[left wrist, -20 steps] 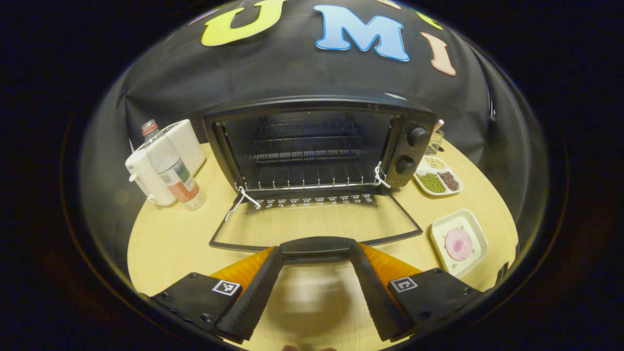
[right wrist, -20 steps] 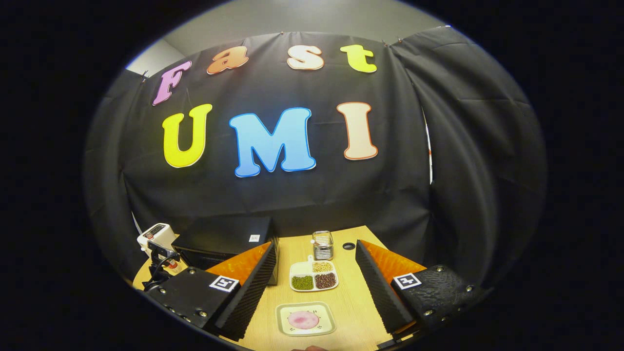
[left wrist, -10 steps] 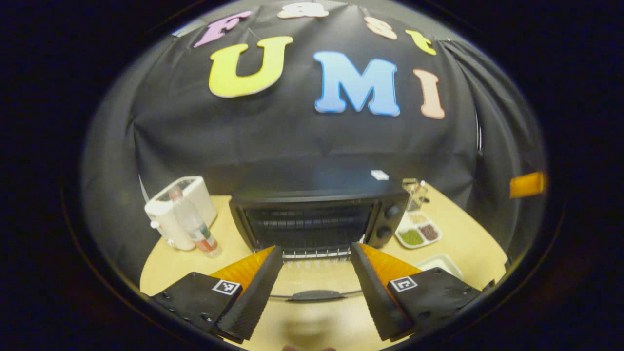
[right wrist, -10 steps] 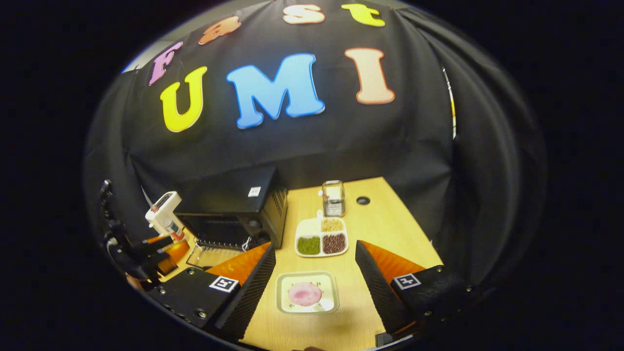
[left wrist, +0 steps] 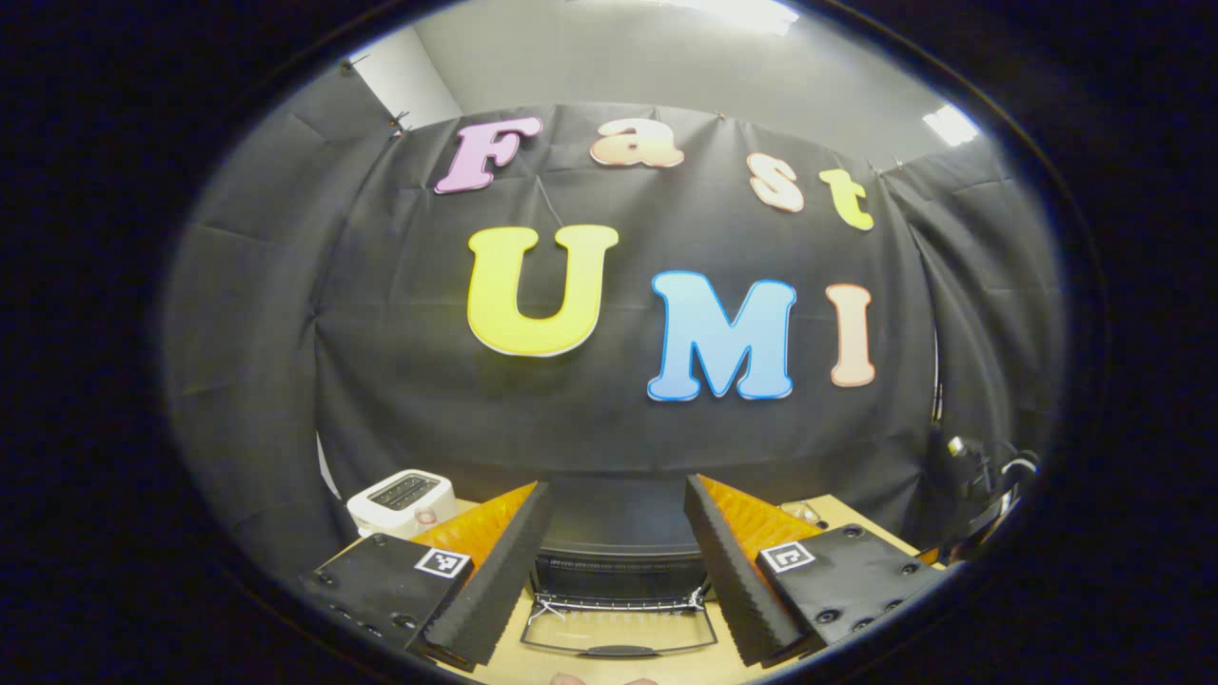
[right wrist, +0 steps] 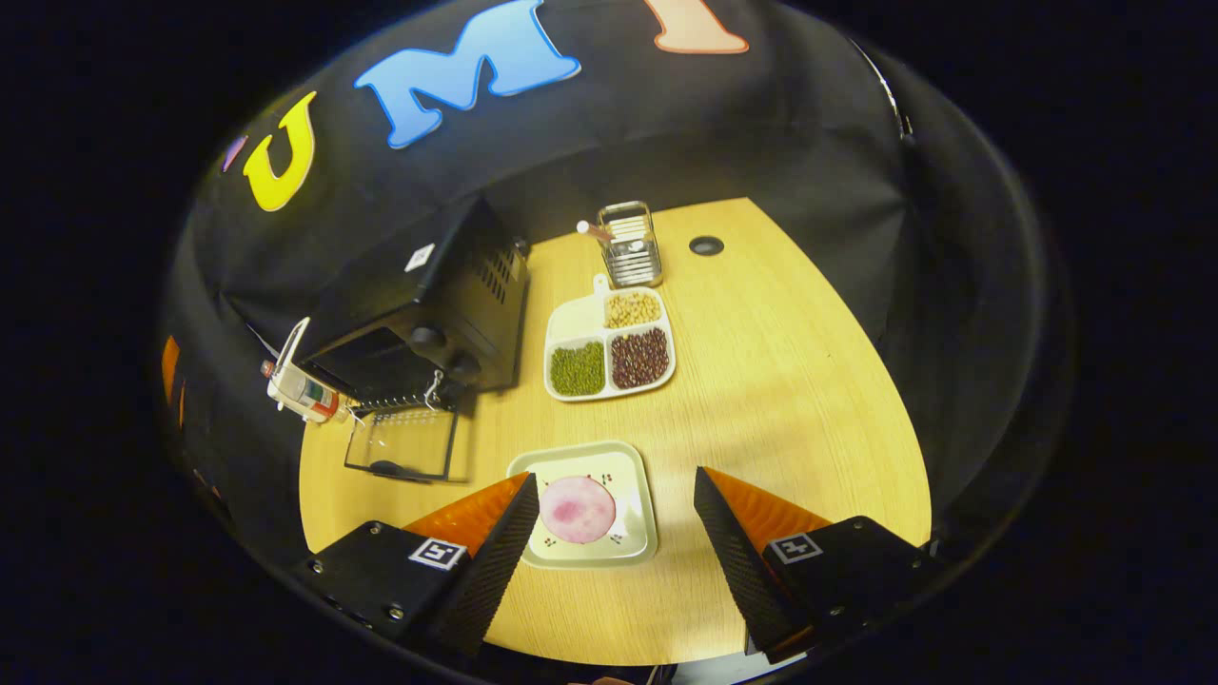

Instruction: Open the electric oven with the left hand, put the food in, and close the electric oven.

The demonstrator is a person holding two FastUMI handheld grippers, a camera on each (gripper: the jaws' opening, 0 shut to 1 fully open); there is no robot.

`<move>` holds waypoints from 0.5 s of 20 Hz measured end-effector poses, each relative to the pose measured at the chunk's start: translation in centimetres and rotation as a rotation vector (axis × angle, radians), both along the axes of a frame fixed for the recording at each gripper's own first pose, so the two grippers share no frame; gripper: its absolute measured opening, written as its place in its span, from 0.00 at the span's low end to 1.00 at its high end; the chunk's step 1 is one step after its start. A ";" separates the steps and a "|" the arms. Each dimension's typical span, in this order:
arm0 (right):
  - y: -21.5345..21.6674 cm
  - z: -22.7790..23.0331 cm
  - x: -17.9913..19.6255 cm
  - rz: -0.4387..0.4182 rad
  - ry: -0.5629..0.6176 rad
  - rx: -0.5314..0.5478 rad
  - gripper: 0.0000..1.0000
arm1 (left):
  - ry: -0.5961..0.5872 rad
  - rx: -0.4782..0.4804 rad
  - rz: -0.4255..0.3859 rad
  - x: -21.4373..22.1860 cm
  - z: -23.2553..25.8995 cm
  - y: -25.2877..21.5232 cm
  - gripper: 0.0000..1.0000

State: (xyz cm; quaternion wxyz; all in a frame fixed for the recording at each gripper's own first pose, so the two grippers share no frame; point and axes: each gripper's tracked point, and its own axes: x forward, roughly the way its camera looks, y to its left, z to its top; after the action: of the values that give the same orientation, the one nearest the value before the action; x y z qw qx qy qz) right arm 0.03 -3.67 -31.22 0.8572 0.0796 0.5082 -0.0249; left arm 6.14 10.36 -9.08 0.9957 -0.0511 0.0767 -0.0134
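From my remote seat, the biggest thing I saw was the round light-wood table (right wrist: 780, 381). On its far left side stood the black boxy electric oven (right wrist: 419, 304), and its glass door (right wrist: 404, 442) lay folded down flat onto the tabletop, so the cavity was open with the wire rack at its mouth. In the left gripper view the same oven sat straight ahead between the fingers, door (left wrist: 618, 628) down. A white toaster (left wrist: 402, 499) stood to the oven's left, with a clear plastic bottle (right wrist: 303, 398) beside it. Right of the oven lay a white three-part dish of beans (right wrist: 609, 347), and behind that a small wire-mesh holder (right wrist: 630, 245).

The food, a round pink slice (right wrist: 577, 509), lay on a small pale square plate (right wrist: 633, 547) near the front edge, well apart from the oven.

The right gripper (right wrist: 614, 561) hung just over that plate, fingers spread wide and touching nothing. The left gripper (left wrist: 614, 590) was likewise spread, empty, held back from the oven door.
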 end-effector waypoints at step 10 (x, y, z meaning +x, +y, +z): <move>-1.8 -8.7 0.6 0.057 0.267 -0.109 1.00 | 0.018 0.004 0.087 -2.6 -0.5 4.4 0.99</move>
State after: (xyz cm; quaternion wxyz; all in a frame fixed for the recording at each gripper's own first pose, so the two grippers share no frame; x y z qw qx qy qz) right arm 0.61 -5.47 -39.96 0.7854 0.0143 0.6176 -0.0383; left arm 3.52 14.75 -9.61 0.9947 -0.0523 0.0832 0.0303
